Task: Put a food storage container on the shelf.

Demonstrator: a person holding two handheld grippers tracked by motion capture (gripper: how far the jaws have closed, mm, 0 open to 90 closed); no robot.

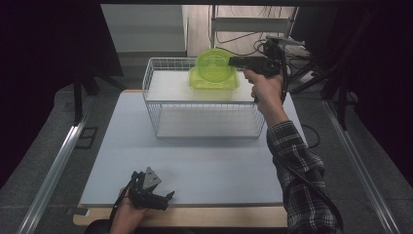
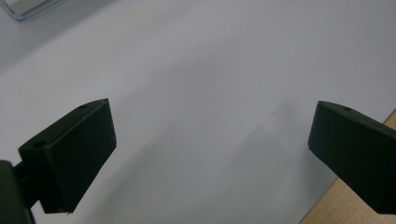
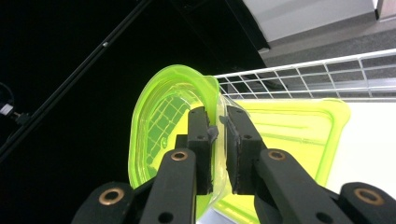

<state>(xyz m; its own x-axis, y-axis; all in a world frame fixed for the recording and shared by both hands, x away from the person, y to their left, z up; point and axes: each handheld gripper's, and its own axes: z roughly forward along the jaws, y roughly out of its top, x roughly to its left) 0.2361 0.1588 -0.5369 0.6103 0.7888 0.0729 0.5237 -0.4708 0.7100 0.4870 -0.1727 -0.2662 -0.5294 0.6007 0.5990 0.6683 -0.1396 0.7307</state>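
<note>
My right gripper [image 1: 234,62] is shut on the rim of a translucent lime-green oval bowl [image 1: 212,65] and holds it on edge above the far part of a white wire basket [image 1: 204,120]. In the right gripper view its jaws [image 3: 217,117] pinch the bowl's rim [image 3: 159,122]. Below the bowl a flat lime-green tray [image 1: 214,84] [image 3: 299,131] lies on the white floor of the basket. My left gripper [image 1: 168,198] rests low at the table's near edge. Its jaws [image 2: 210,135] stand wide open over the bare tabletop, with nothing between them.
The basket stands at the far middle of a pale grey tabletop [image 1: 195,165], and its wire wall [image 3: 303,74] rises behind the tray. A wooden edge [image 2: 355,196] borders the table at the front. Dark stands and cables surround the table at the back.
</note>
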